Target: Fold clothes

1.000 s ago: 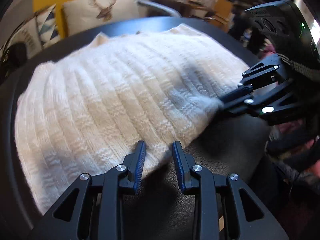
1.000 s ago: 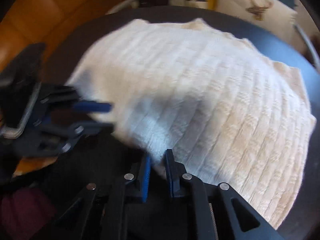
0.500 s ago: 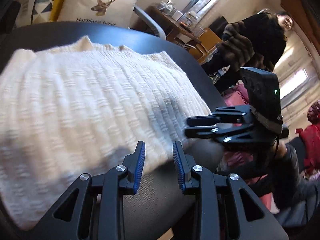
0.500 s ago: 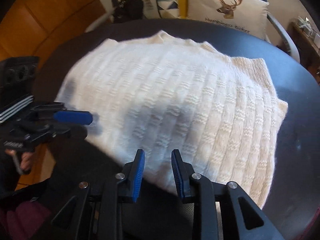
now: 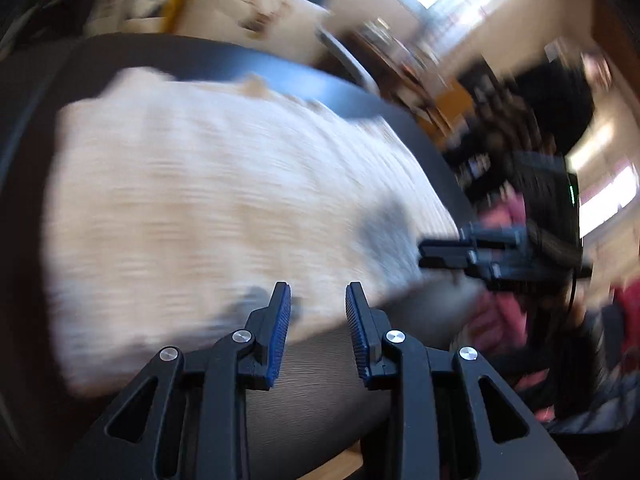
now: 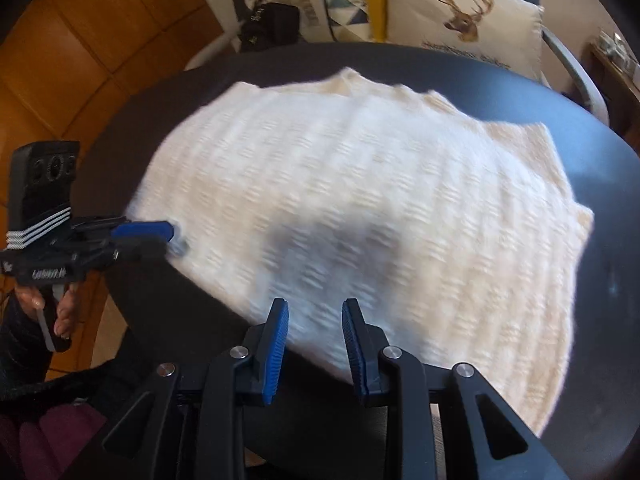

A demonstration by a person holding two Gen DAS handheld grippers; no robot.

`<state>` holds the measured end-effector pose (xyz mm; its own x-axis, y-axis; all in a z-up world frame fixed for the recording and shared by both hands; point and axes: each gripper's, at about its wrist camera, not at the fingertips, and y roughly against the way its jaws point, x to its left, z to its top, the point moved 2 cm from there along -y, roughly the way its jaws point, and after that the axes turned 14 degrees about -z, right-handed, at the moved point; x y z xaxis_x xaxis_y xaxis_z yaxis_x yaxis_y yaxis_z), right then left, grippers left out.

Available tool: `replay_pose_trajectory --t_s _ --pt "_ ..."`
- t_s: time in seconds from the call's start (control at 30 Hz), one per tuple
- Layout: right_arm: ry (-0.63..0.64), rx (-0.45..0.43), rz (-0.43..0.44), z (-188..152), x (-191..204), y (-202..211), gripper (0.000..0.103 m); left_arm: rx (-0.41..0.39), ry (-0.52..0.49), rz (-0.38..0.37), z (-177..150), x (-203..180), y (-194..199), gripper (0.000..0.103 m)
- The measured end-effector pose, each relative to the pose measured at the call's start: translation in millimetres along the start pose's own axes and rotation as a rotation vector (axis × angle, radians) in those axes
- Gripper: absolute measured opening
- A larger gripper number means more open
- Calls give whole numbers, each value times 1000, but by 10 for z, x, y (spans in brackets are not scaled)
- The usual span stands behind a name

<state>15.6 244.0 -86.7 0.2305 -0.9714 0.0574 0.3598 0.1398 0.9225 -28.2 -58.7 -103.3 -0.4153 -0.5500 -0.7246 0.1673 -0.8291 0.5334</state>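
A: Looking down the right tongs, I am seeing the cream knit sweater lying folded flat on the round dark counter, filling most of its top.

B: Are the right tongs gripping it?

A: No. Their blue pads are standing apart with nothing pinched between them, hanging just over the sweater's near edge.

B: And the left tongs?

A: I am seeing them parted too, holding nothing, over the near edge of the sweater where the counter is showing bare. That view is smearing badly, so the knit is reading only as a pale blur. In the right view the left tongs are sitting at the sweater's left corner; whether the tips are touching the wool, I cannot tell.

B: Anything behind?

A: A deer-print cushion is leaning beyond the counter's far rim, beside a triangle-patterned cushion.
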Motion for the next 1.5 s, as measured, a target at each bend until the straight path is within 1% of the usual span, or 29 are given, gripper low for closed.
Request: replay_pose_trajectory --t_s 0.03,0.07,0.1,0.13,0.2,0.23,0.27,0.33,0.4,0.43,0.5,0.6,0.67,0.77,0.83,0.9,0.97,1.03,1.13,1.2,1.23,1.27,1.3,1.33,1.37,1.4,1.47,1.5 --pt "9 3 4 0 149 -43 28 -24 37 45 15 97 102 31" --pt "18 7 3 -13 286 -88 28 -45 75 132 19 190 198 31" --pt "30 20 -19 -85 361 -142 28 -69 110 160 7 290 292 31" --pt "42 34 -42 -158 436 -195 28 -106 146 122 -26 361 418 31" --pt "61 55 -79 -289 569 -283 28 -184 218 19 -100 485 691 31" --pt "41 44 -53 -282 546 -225 28 -217 219 26 -144 523 840 31" --pt "21 29 -29 -273 522 -165 28 -232 210 44 -181 537 940 31" --pt "-10 -13 -13 -240 480 -57 28 -250 193 37 -254 560 1090 31" --pt "-42 -28 -17 -210 426 -22 28 -236 152 47 -311 543 1139 35" --pt "-64 -18 -25 -201 403 -68 28 -222 125 56 -333 515 1138 37" --pt "-105 1 -41 -187 358 -158 28 -185 71 42 -313 440 973 38" --pt "-126 15 -38 -239 337 -240 29 -113 -9 44 -277 339 735 38" --pt "-138 24 -36 -269 329 -292 29 -72 -49 70 -280 336 642 38" --pt "-110 24 -45 -276 372 -294 31 -39 -73 106 -259 353 533 38" --pt "-96 21 -51 -286 398 -285 31 -47 -70 98 -273 347 623 38" --pt "-90 17 -53 -322 393 -258 32 -90 -74 96 -279 342 746 38" --pt "-92 15 -49 -344 391 -241 33 -99 -102 124 -272 360 801 48" --pt "-91 14 -47 -343 410 -249 34 -82 -107 141 -249 421 773 50" --pt "-76 3 -56 -309 468 -316 35 -41 -107 74 -191 463 648 50" --pt "-58 -8 -61 -282 516 -365 37 -4 -121 67 -165 487 555 50" --pt "-51 -14 -59 -276 530 -376 40 2 -129 64 -166 472 541 49" --pt "-44 -20 -58 -271 543 -386 43 4 -138 61 -171 449 538 43" --pt "-37 -26 -57 -267 555 -395 43 6 -146 57 -177 425 534 32" --pt "-34 -31 -57 -270 560 -396 44 -8 -168 67 -188 396 576 10" --pt "-31 -36 -57 -271 566 -398 46 -21 -176 61 -196 388 620 8" --pt "-34 -41 -50 -269 569 -405 48 -21 -176 71 -200 406 627 6" --pt "-59 -49 -15 -275 561 -404 60 -13 -176 107 -207 453 618 5" --pt "-84 -52 7 -279 550 -398 63 -9 -176 124 -211 476 614 5"
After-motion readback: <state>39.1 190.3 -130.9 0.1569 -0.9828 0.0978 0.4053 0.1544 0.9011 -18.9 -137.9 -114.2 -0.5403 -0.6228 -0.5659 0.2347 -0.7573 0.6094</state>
